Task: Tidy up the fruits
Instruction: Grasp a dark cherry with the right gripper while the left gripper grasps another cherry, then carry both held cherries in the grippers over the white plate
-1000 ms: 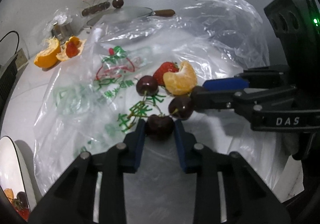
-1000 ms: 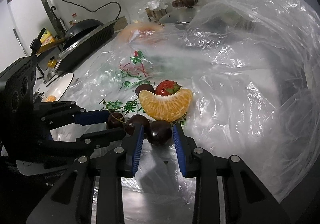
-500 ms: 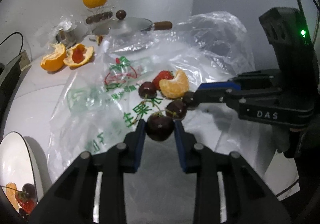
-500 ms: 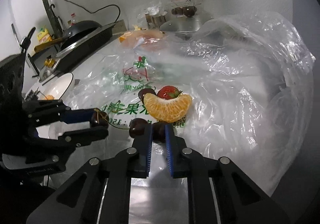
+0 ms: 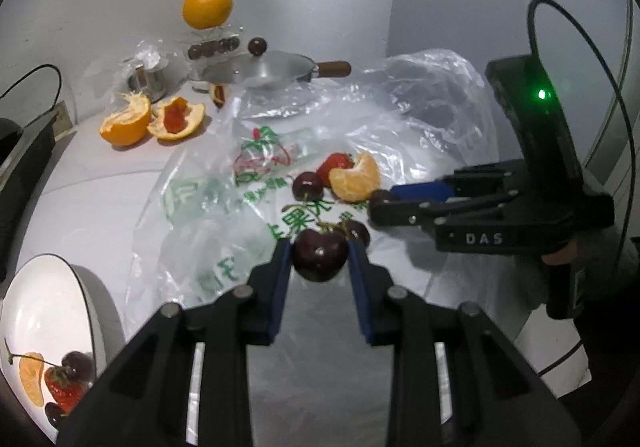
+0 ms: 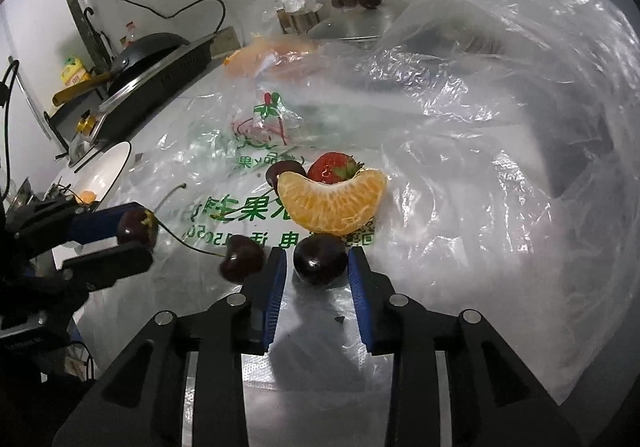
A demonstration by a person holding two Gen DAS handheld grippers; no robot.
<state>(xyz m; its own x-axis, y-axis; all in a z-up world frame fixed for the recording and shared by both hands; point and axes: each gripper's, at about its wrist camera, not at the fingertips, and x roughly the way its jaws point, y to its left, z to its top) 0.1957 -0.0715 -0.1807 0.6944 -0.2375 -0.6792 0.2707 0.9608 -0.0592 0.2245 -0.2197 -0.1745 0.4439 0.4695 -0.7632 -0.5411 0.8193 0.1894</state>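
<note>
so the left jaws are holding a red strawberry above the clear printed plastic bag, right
Not quite: the black left gripper has its jaws shut on a dark red cherry, not a strawberry, above the clear printed plastic bag. The red strawberry lies on the bag beside the peeled orange segment. The left wrist view shows this.

Dim, cool light – glare on the plastic bag [image 6: 460, 119], fisheye-bent dark edges, mild blur.
</note>
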